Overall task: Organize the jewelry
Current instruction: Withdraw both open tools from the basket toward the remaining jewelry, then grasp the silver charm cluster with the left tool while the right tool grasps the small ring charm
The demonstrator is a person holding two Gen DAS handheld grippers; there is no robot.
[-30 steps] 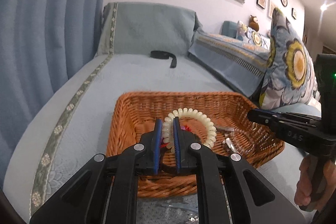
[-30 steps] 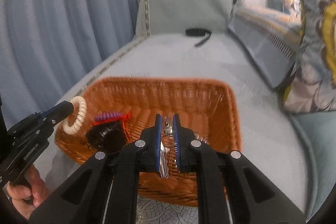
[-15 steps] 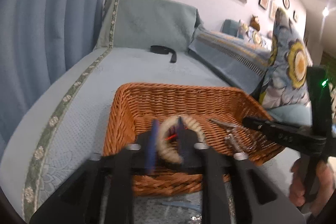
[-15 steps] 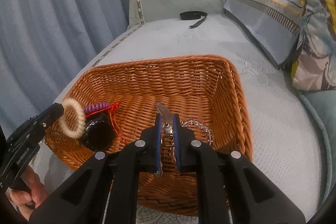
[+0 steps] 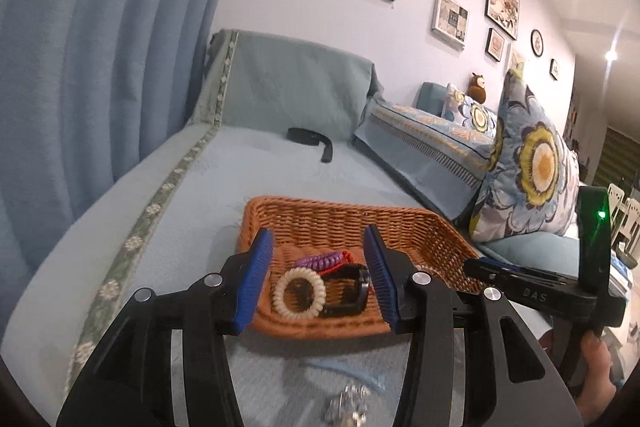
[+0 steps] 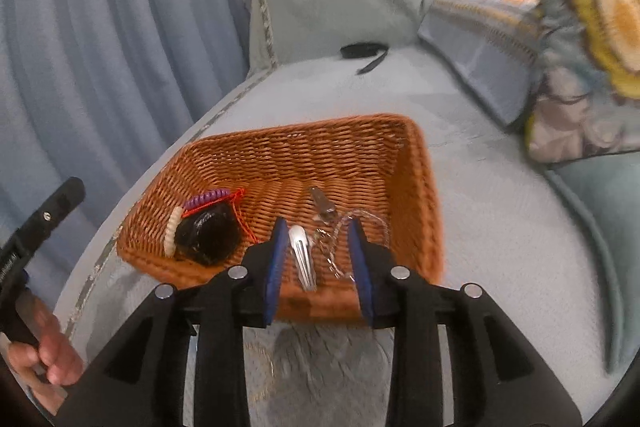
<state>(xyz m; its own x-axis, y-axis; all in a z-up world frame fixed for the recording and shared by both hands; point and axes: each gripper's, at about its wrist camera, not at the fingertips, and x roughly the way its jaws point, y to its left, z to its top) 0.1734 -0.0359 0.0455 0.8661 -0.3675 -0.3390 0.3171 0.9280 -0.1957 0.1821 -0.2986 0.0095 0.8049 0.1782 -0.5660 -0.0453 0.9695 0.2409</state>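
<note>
A brown wicker basket [image 5: 328,215] [image 6: 280,155] stands on the blue sofa. In it lie a cream spiral hair tie [image 5: 299,291] [image 6: 173,233], a purple spiral tie [image 5: 320,259] [image 6: 206,198], a red cord [image 6: 243,217], a black item [image 5: 346,293] [image 6: 208,233], a silver hair clip [image 6: 302,257], a metal clasp [image 6: 322,201] and a silver chain [image 6: 344,227]. My left gripper [image 5: 318,279] is open and empty above the basket's near left part. My right gripper [image 6: 318,263] is open and empty above the silver clip.
A black strap [image 5: 310,141] [image 6: 364,53] lies at the sofa's far end. Floral cushions [image 5: 528,179] [image 6: 580,47] lean at the right. Blue curtains [image 5: 100,47] hang at the left. A shiny item [image 5: 348,407] lies on the sofa below my left gripper.
Both grippers have opened. The left let go of the cream hair tie, which now lies in the basket. The right let go of the silver clip, now in the basket. Both pulled back.
</note>
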